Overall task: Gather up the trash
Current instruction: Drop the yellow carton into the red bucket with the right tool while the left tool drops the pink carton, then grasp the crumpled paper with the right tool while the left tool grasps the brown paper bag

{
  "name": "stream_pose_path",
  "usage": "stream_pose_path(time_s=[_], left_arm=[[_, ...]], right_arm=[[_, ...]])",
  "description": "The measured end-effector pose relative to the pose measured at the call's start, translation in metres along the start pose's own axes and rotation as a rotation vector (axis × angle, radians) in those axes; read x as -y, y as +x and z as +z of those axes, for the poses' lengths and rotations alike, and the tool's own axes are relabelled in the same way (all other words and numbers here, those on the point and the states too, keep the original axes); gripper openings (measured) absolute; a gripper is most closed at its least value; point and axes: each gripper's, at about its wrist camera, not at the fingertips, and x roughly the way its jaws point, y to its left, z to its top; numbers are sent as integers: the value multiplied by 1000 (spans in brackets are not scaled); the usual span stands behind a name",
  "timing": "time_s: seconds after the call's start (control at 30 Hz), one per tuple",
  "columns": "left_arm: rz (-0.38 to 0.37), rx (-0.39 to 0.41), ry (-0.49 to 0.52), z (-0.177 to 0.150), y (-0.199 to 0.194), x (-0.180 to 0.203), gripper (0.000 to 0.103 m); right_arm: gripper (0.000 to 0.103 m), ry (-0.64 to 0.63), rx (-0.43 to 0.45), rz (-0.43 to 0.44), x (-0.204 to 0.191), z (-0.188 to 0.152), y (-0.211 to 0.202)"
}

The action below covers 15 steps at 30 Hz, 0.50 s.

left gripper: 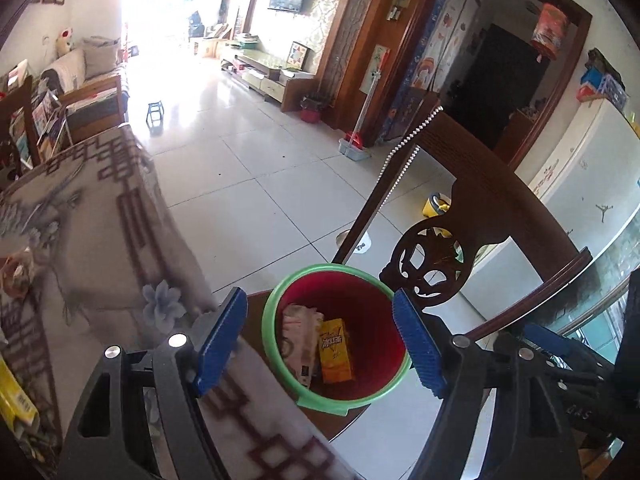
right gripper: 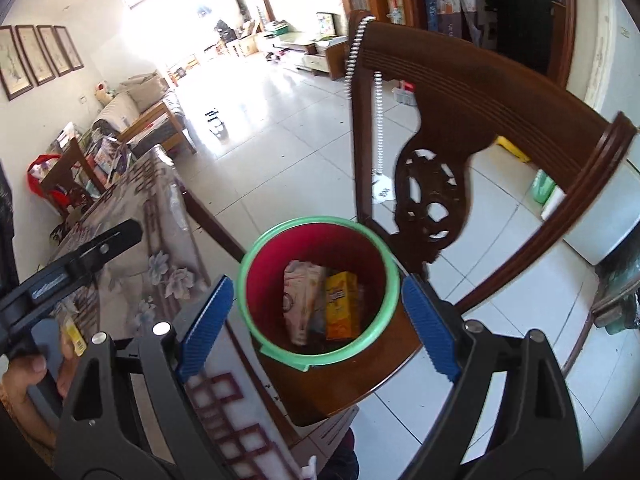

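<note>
A red trash bin (left gripper: 384,320) with a green rim stands on the seat of a carved wooden chair (right gripper: 460,92), just beside a table draped in a floral tablecloth (left gripper: 100,220). Inside lie a yellow drink carton (left gripper: 336,350) and a pale crumpled wrapper (right gripper: 300,300). Above the bin, the left gripper (left gripper: 322,344) and the right gripper (right gripper: 316,324) each hang with blue-padded jaws spread and nothing between them.
</note>
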Motion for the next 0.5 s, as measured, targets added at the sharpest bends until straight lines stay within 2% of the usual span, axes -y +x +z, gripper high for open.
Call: stream_pose_path(time_s=[0.2,0.5], left_arm=[[109,44,-87,-31,-61,-54,72],[331,116,-335,-81,-155,-172,72]], right_arm=[[85,-92,-36,100,-61,-2,14],[85,-290,-107,252,-181,-23,32]])
